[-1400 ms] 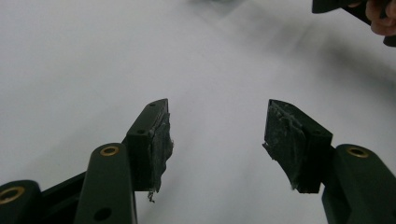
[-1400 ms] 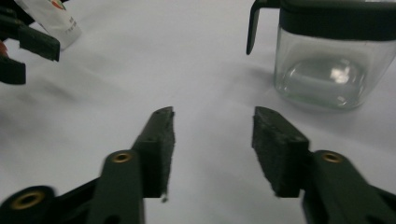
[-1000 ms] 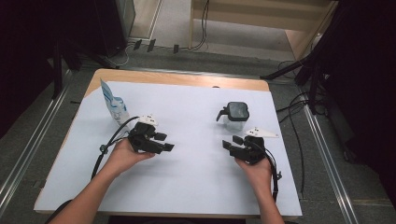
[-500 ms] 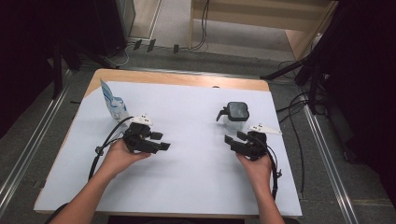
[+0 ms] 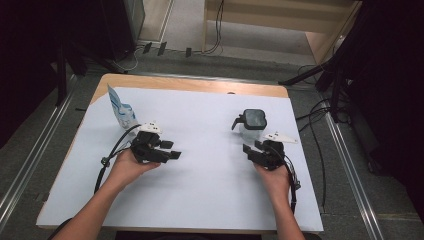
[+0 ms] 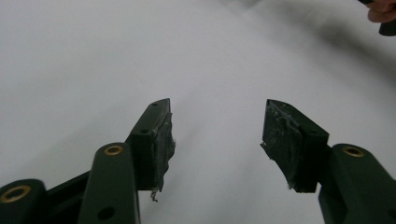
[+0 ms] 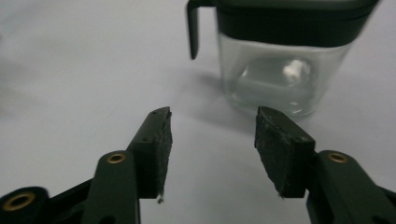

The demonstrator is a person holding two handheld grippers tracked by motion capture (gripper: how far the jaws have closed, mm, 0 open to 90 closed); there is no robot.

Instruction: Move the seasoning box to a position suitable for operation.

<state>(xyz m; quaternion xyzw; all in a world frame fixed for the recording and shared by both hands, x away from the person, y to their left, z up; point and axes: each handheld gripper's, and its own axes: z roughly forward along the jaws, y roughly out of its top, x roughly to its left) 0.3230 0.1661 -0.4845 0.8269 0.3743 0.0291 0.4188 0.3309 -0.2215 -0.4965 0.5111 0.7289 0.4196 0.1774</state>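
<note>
A clear container (image 5: 254, 125) with a black lid and a side latch stands on the white sheet at the right. In the right gripper view the container (image 7: 280, 79) rises just beyond the jaws, a little to their right. My right gripper (image 5: 252, 148) sits just in front of it, pointing at it. The right gripper (image 7: 212, 126) is open; its jaws have just been closing and nothing is between them. My left gripper (image 5: 175, 150) rests at the left, pointing right. The left gripper (image 6: 217, 121) is open over bare white sheet. A blue-and-white pouch (image 5: 121, 110) stands behind it.
The white sheet (image 5: 200, 200) covers a wooden table (image 5: 190, 85). Cables trail from both grippers toward the front edge. Metal rails run along the floor on either side, with dark equipment and cables beyond the far edge.
Both hands have stayed almost in place, with only small adjustments. The container and the pouch have not moved.
</note>
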